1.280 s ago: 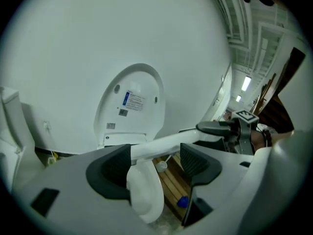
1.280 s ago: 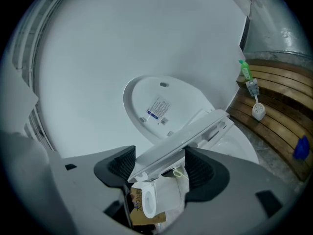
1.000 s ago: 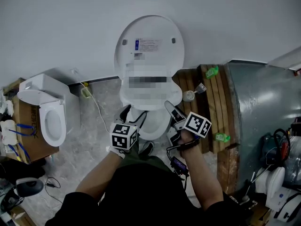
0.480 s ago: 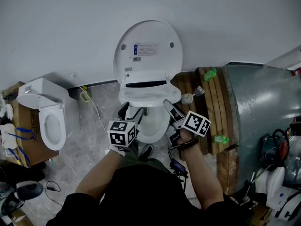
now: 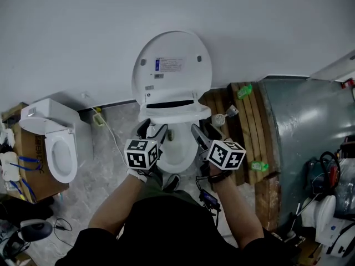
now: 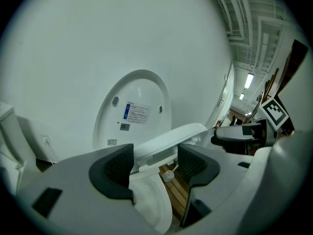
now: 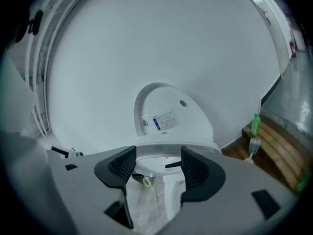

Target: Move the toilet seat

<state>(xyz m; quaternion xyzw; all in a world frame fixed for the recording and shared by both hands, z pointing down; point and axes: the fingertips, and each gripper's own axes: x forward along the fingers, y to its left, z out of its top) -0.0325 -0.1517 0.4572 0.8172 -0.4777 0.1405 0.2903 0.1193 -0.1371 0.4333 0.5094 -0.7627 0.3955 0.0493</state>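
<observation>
At mid-frame, your left gripper (image 6: 154, 159), jaws wide though just narrowed, and right gripper (image 7: 157, 163), jaws wide, frame the glossy white oval toilet seat (image 5: 175, 111) rim, unpinched.

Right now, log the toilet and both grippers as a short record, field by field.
lid: upright against the wall
toilet seat: partly raised off the bowl
left gripper: jaws apart, just been closing a little; seat edge shows between them, not pinched
right gripper: jaws apart at the seat's front edge, not pinching
second toilet: on the floor, left
</observation>
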